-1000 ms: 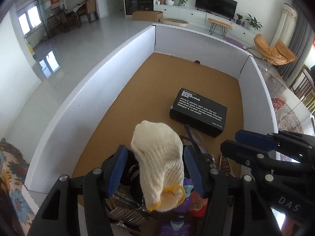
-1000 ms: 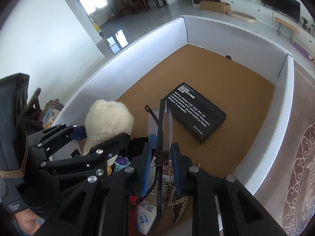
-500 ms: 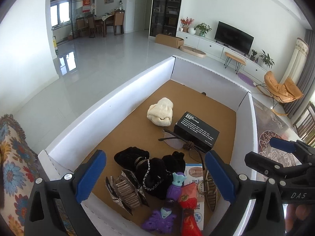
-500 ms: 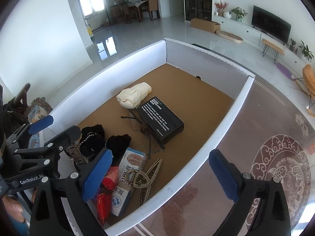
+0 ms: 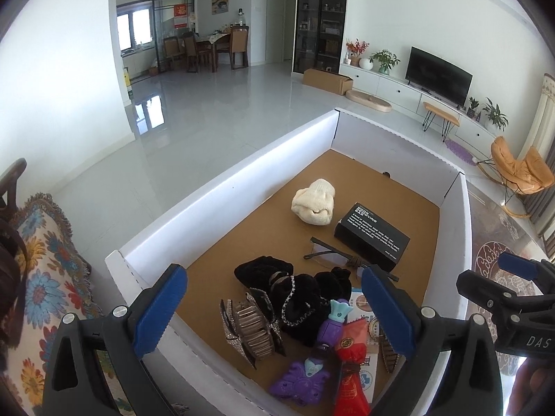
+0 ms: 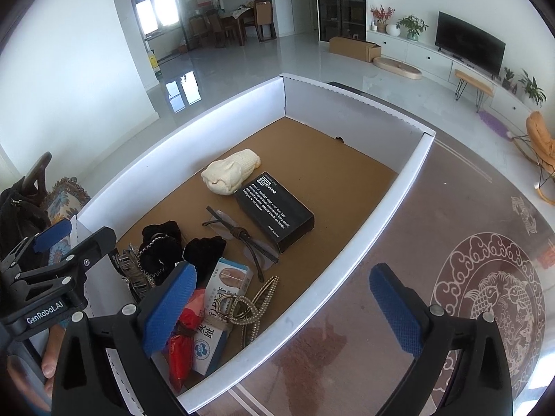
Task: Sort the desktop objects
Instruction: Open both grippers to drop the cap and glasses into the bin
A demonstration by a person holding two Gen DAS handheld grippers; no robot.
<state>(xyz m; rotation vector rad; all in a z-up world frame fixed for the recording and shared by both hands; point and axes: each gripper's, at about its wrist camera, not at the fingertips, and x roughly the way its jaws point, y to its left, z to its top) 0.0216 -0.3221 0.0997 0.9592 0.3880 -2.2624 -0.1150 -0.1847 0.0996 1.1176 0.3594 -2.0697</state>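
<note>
Both tools hang above the near end of the white-walled tray, nothing held. Left gripper has its fingers spread wide, just opened, only air between them; right gripper likewise just opened wide and empty, one finger over the tray's near corner, the other outside the wall above the patterned rug. Risks, as judged: the near pile is tightly packed, so a grab there could take two items at once. The black velvet scrunchies overlap the rhinestone claw clip, and the pearl-edged hair clip lies across the small medicine box. The safety glasses lean against the black box and touch it; their thin temple arms could snag or slip from flat pads. Cream knit glove lies crumpled mid-tray, touching the black box's far corner, soft and likely to bunch. Red packet and purple toy sit nearest the rim, side by side, possibly touching. Far half of the cork-brown floor is bare.
</note>
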